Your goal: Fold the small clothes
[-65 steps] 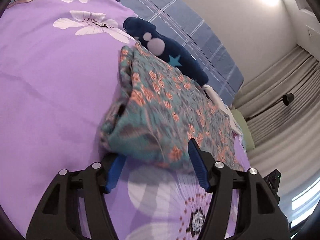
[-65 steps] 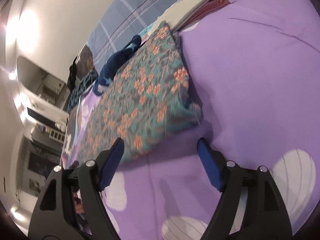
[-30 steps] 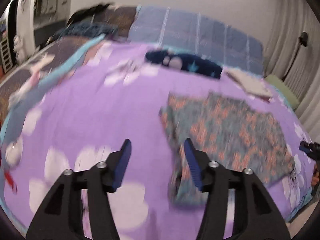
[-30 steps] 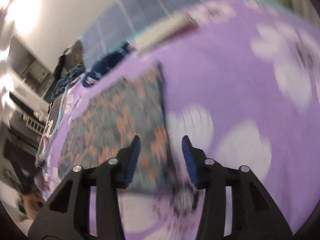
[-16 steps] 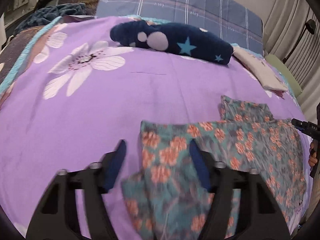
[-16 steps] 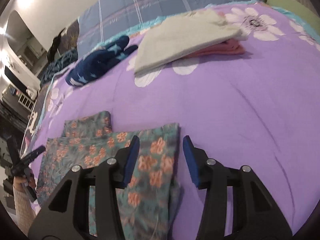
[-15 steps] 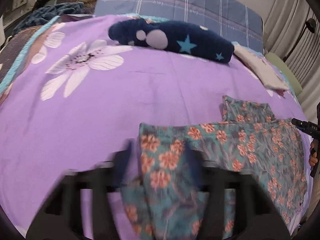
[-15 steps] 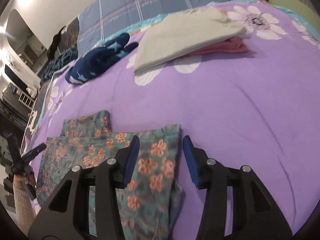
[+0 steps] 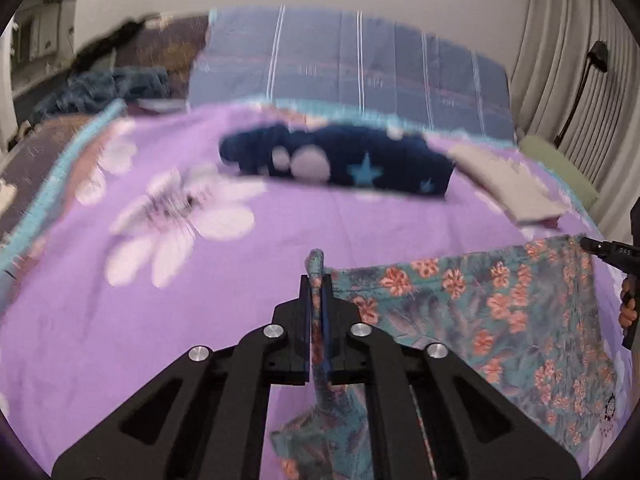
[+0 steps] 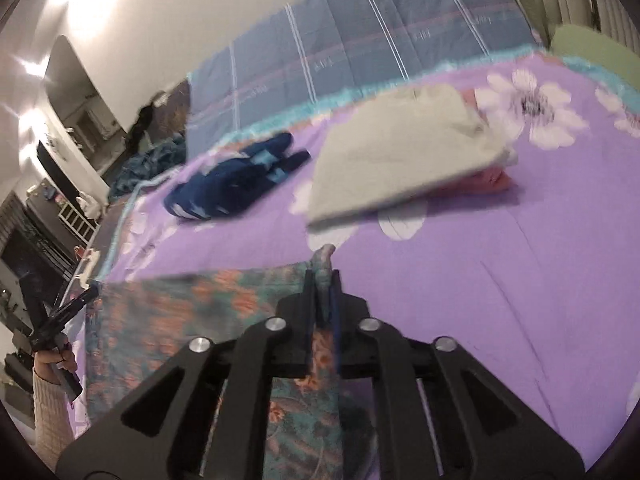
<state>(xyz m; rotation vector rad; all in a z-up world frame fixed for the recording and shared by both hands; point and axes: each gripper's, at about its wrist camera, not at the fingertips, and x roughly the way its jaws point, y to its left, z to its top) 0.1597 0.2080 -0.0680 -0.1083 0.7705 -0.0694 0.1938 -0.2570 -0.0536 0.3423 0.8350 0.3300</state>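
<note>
Floral cloth is on the purple bed, near its front edge, stretched betw. the two tools. L tool is clenched on the cloth's one top corner: a small tuft sticks up past the tips, the fabric runs down betw. the jaws and hangs below, and the rest spreads off to the right in the L wrist view. Its jaws have just been closing, w/ cloth betw. them. R tool grips the opposite top corner the same way, tuft poking above the tips, cloth spreading left in its view; its jaws also have just been closing, on the fabric. The top edge looks taut from one tool to the other. Each view catches the other tool at the cloth's far corner, w/ a hand and knit sleeve on the L one. Further back on the bed: navy star-print item, well apart from the cloth; beside it a folded beige piece on top of a pink one. Plaid pillow at the head; curtains to the side. Both views motion-blurred.
</note>
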